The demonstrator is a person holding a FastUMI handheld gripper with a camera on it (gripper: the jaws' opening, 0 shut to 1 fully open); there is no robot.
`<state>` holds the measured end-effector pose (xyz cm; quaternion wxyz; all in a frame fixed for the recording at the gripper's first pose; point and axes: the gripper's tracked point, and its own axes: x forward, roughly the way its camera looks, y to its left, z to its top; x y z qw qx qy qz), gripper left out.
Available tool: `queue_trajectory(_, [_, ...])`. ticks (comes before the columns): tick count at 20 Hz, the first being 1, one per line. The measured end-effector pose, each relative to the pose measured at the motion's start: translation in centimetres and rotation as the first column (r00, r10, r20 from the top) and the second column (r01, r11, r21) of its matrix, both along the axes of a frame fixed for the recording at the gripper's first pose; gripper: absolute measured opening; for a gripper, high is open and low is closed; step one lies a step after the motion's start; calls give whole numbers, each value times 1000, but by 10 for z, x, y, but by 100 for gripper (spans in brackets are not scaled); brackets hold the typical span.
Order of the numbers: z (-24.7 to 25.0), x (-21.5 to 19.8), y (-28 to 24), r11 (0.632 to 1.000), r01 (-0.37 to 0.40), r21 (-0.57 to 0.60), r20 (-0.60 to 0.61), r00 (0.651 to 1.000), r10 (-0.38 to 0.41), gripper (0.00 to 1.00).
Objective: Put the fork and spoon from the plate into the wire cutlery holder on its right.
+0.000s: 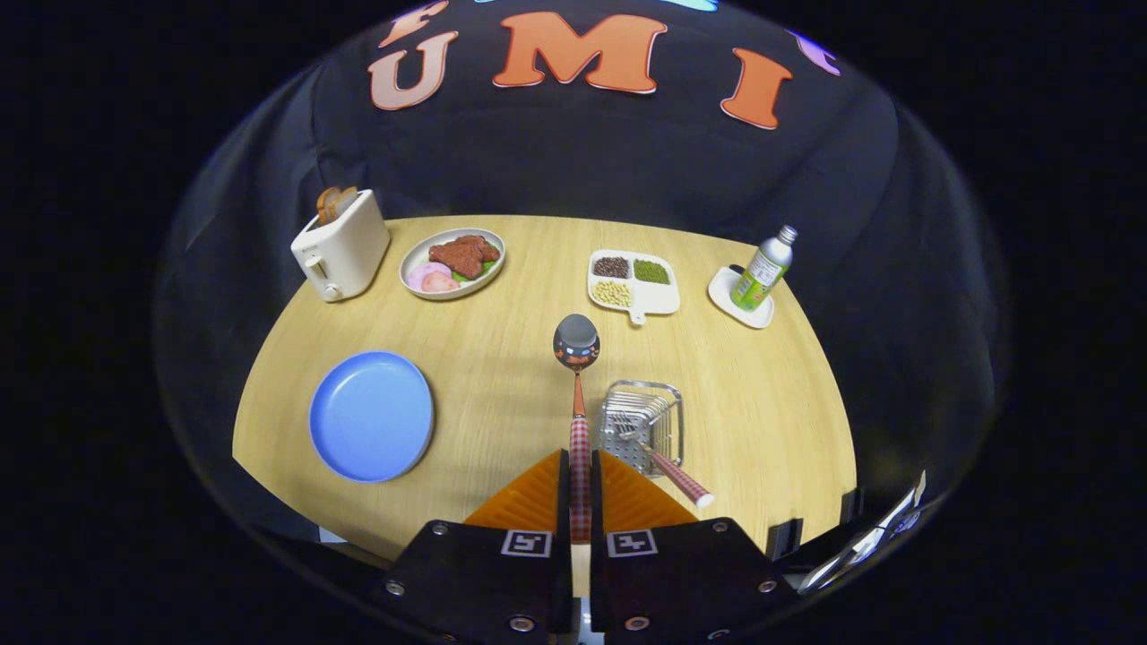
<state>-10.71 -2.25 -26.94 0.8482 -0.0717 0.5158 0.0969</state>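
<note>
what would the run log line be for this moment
gripper: shut on checked-handle metal spoon | fork: already in wire cutlery holder | round blue plate: empty | next: probably spoon to holder

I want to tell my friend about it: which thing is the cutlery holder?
Start at the wooden table. Just ahead of the gripper, which is shut on a spoon, stands a small shiny wire basket. It alone is wire mesh, with a fork leaning out of it.

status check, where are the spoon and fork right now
Gripper jaws shut on spoon handle, bowl held out ahead above the table. Fork already in wire cutlery holder. Blue plate bare. Nothing blocking the holder.
</note>
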Motion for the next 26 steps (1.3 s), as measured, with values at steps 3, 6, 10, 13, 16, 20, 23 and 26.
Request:
queue_trajectory(3, [0, -6, -18, 1000, 11, -15, -67, 998, -12, 8])
queue_trajectory(6, [-5, -14, -30, 1000, 9, -18, -167, 986, -12, 8])
queue_trajectory(10, [-19, -21, -43, 999, -19, -37, -308, 951, 6, 8])
queue_trajectory(13, [-27, -17, -50, 995, -65, -80, -385, 922, 29, 8])
queue_trajectory(16, [-35, -14, -45, 994, -77, -74, -478, 878, 33, 8])
queue_trajectory(20, [-49, 1, -42, 996, -50, -73, -525, 851, 4, 9])
queue_trajectory(23, [-52, 13, -39, 998, -30, -64, -531, 848, -8, 11])
queue_trajectory(26, [-50, 28, -29, 999, 29, -17, -480, 876, -33, 14])
